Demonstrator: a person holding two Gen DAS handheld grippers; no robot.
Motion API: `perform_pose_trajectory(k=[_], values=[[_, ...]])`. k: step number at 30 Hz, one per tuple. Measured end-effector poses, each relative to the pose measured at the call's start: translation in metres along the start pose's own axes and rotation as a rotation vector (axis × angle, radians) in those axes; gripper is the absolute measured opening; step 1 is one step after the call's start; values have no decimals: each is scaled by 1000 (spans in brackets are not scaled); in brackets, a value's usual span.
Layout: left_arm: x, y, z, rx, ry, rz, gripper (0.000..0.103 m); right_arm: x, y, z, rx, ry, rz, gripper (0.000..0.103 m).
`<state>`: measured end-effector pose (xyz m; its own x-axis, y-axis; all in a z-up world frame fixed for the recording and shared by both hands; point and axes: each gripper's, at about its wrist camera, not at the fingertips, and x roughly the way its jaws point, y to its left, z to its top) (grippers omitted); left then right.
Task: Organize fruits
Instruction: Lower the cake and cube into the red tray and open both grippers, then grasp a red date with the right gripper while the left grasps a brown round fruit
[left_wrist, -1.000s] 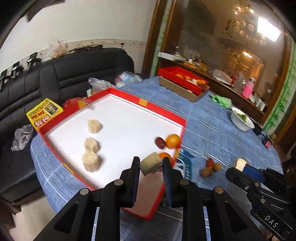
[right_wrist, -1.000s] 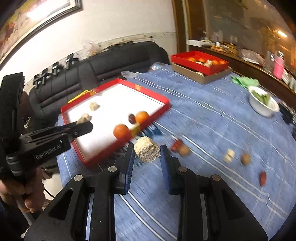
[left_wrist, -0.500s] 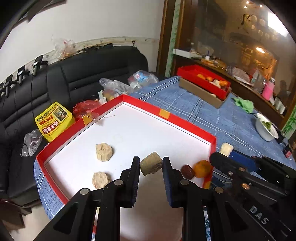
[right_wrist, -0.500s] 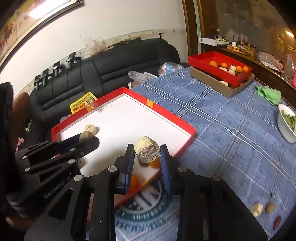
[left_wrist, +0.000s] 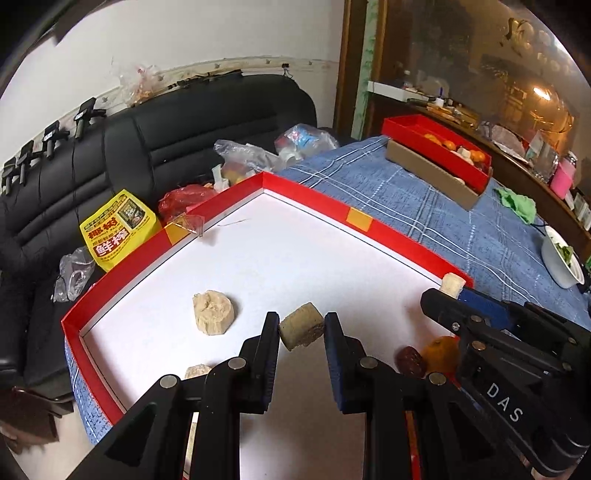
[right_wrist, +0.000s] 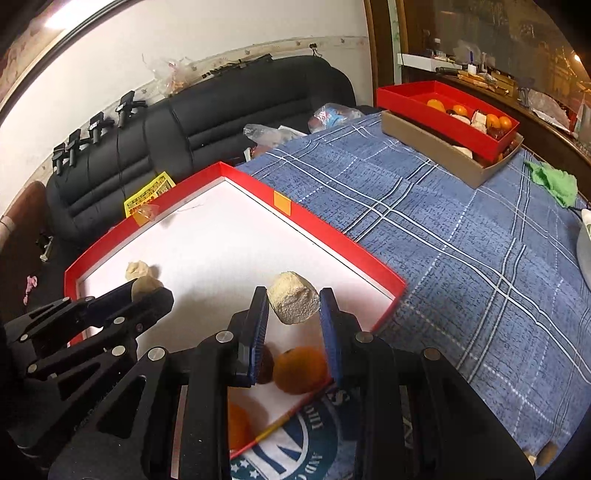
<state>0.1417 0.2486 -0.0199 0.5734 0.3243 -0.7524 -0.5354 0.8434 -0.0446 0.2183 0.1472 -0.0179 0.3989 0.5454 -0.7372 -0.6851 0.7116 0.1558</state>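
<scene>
Tan chunk pinched between left fingers — above the red tray.

black sofa behind table | yellow printed packet on sofa seat | clear plastic bags at table's far edge | green cloth on blue plaid tablecloth | white bowl with greens | pink cup on sideboard

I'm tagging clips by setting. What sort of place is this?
Probably a home living or dining room: a black sofa beside a table with a blue plaid cloth, and a glass-fronted cabinet behind.
</scene>
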Motion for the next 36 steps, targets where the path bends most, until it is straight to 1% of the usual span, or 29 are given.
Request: perform_pose_trajectory(k=[12,24,28,29,30,31,32,33,36], values=[[13,10,3,-17,23,50,23,22,5,7,-1,27,-9,27],[14,21,4,-37,5,88,23,38,12,8,-7,68,-13,27],[17,25,4,-65,34,86,24,43,13,6,-7,103,-11,29],[17,25,4,-65,37,87,30,44,14,6,-13,112,-20,33],[16,25,4,-63,46,97,42,44,15,5,-16,114,-29,52],[15,25,4,-65,54,122,47,43,14,5,-16,115,-35,67],[14,27,4,-69,58,133,56,41,14,4,-15,111,-45,67],[12,29,4,-81,55,130,60,38,13,3,-16,104,-60,67],[0,37,3,-129,47,118,61,17,6,-1,19,58,-40,67]])
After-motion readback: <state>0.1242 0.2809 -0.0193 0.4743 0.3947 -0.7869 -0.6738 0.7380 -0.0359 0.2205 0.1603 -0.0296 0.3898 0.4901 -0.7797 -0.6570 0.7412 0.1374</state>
